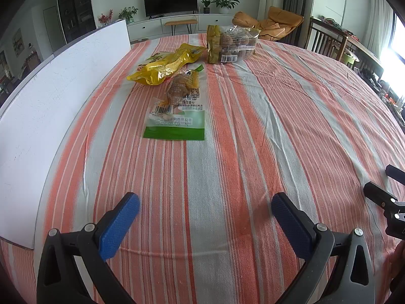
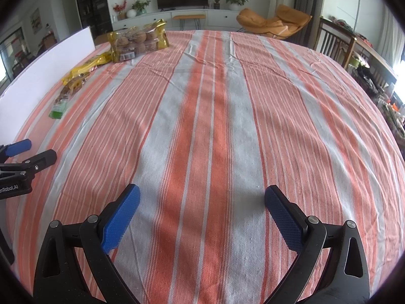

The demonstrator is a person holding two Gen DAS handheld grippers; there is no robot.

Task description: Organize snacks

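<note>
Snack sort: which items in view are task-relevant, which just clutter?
Job:
- yellow snack bag
- green-edged clear packet
- clear bag of round brown snacks

Lying about:
- white board beside the snacks
- striped tablecloth
- TV, orange chair in the background

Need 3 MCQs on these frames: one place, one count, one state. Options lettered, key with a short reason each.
1. Where does the green-edged packet lie relative to the yellow bag?
A. nearer the camera
B. behind it
C. on the white board

2. How many snack packs are on the striped cloth?
A. one
B. three
C. five

3. How are the right gripper jaws?
A. shut on a bag
B. shut, empty
C. open, empty

Key: 1 A, it lies in front of the yellow bag. 2 B, with the clear bag of round snacks. 3 C, only cloth between the pads.
</note>
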